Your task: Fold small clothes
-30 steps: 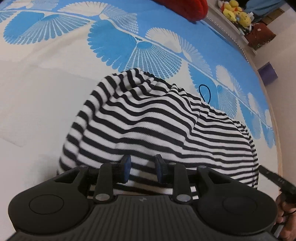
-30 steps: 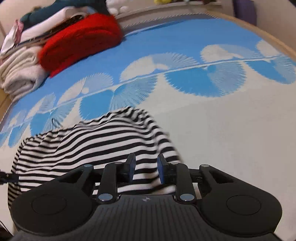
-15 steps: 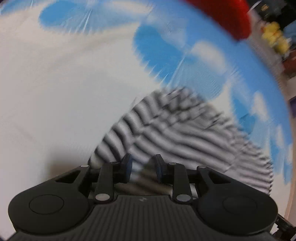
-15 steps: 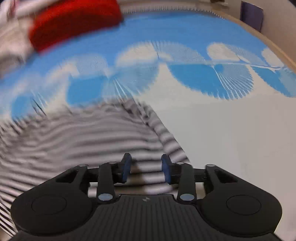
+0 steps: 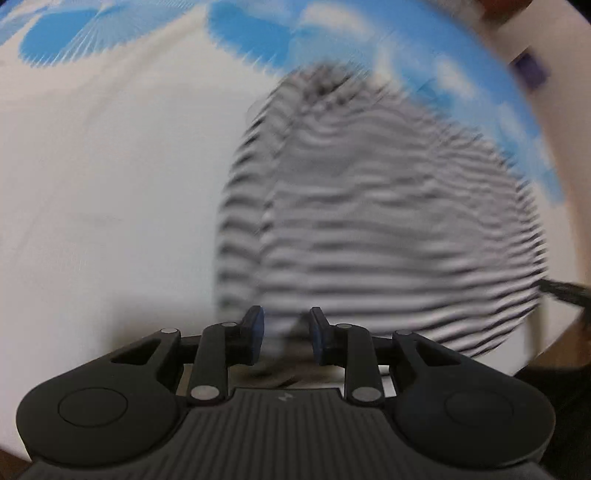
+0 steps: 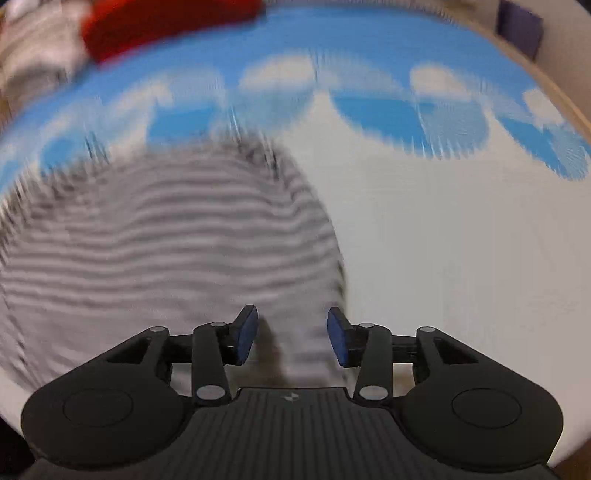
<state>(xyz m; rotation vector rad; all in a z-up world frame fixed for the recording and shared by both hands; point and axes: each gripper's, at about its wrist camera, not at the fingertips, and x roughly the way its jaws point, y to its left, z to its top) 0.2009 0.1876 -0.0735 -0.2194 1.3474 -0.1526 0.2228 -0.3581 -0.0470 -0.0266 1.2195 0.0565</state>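
A black-and-white striped garment (image 5: 388, 221) lies spread on the white and blue bed cover (image 5: 110, 184), blurred by motion. My left gripper (image 5: 286, 334) points steeply down at its near edge, jaws narrow, with striped cloth bunched between the blue pads. In the right wrist view the same garment (image 6: 166, 240) fills the left half. My right gripper (image 6: 291, 332) hangs over its near right corner with jaws opening. Cloth sits in the gap, clear of both pads.
A red folded item (image 6: 166, 22) and a pile of pale clothes (image 6: 33, 55) lie at the far left of the bed cover (image 6: 443, 258). A purple box (image 6: 521, 29) stands beyond the bed's wooden edge. A dark gripper part (image 5: 565, 291) pokes in at right.
The right gripper's jaws have widened and let go of the striped cloth. Both hands swung and dropped closer to the bed. In the left view the garment has shifted to the right.
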